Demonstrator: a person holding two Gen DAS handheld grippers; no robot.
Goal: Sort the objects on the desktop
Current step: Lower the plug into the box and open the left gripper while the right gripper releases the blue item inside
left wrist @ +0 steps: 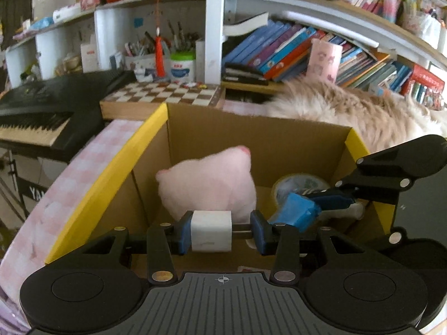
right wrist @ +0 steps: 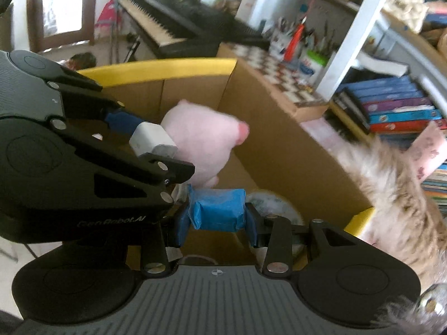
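My left gripper (left wrist: 220,230) hovers over an open cardboard box (left wrist: 251,136) with yellow flaps. A white charger block (left wrist: 211,230) rests against its left pad, with a gap to the right pad, so the jaws stand open. My right gripper (right wrist: 215,219) is shut on a blue packet (right wrist: 219,209) over the same box. In the left wrist view the right gripper (left wrist: 313,203) and blue packet (left wrist: 296,209) show at right. A pink plush toy (left wrist: 209,184) and a tape roll (left wrist: 299,184) lie inside the box. In the right wrist view the left gripper (right wrist: 156,145) holds the charger (right wrist: 152,139) beside the plush (right wrist: 201,139).
A fluffy tan cat (left wrist: 349,111) lies right behind the box. A chessboard box (left wrist: 164,95), a black keyboard (left wrist: 42,106), pen pots (left wrist: 181,67) and shelves of books (left wrist: 293,53) stand behind. A pink checked cloth (left wrist: 69,181) covers the desk at left.
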